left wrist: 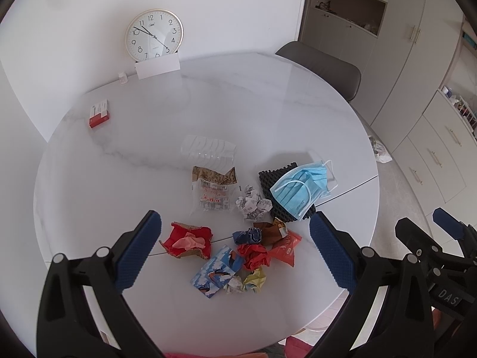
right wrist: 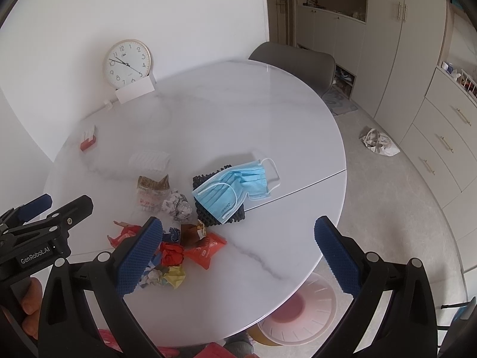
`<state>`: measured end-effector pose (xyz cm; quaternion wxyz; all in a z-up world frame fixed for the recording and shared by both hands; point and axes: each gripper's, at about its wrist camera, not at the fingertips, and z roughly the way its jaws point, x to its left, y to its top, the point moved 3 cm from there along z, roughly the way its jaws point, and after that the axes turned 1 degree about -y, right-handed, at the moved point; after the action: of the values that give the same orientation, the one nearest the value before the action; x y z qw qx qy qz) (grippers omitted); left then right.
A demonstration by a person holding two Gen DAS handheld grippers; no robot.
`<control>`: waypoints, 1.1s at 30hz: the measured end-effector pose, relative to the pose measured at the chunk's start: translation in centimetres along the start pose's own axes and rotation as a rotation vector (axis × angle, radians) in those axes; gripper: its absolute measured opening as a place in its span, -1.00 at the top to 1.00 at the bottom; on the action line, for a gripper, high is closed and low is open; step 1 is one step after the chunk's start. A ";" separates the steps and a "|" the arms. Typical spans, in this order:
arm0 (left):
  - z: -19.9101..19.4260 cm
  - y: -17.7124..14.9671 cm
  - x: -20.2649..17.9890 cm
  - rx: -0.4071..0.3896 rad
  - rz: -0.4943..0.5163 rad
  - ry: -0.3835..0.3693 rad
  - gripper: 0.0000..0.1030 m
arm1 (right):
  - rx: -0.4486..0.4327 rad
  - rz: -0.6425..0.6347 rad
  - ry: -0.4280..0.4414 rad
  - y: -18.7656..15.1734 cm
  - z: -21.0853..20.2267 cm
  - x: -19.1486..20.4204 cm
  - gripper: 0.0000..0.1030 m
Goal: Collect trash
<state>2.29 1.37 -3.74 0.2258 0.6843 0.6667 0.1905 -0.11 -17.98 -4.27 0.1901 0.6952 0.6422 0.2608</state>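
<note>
Trash pile sitting near the front edge of the round marble counter: crumpled red paper, a blue printed packet, a red wad, a yellow scrap, an orange-red wrapper, a balled-up newspaper bit and a clear torn bag a little further in. Blue face mask draped over a black foam pad, just beside the pile on the right.

Looks like the very start of collecting, nothing picked up yet. Left tool hovering above the pile with jaws spread wide, holding nothing. Right tool same deal, wide open and empty, over the bare counter edge just right of the scraps.

Pink bin on the floor below the counter edge, probably where it all goes, though hard to be sure from this angle with the rim partly hidden.

Next move as a guess: drop one tool onto a single scrap, the red wad or the orange-red wrapper being closest, close on it without dragging neighbours, then carry it over the edge to the bin. Light crumpled stuff, so likely to shift if nudged sideways.

Clock, red box and grey chair well apart, at the far side.
</note>
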 end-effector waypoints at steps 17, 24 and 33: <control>0.0 0.0 0.3 0.004 0.000 -0.001 -0.85 | 0.005 -0.003 0.006 0.2 0.1 0.2 -0.96; 0.1 0.2 0.6 0.008 -0.004 0.001 -0.85 | 0.009 -0.005 0.007 0.3 0.4 0.3 -0.96; 0.4 0.5 0.6 0.016 -0.006 0.002 -0.85 | 0.010 -0.006 0.007 0.3 0.6 0.4 -0.96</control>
<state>2.94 1.95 -3.79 0.2200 0.6838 0.6706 0.1852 0.55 -17.52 -4.53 0.1850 0.6934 0.6462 0.2596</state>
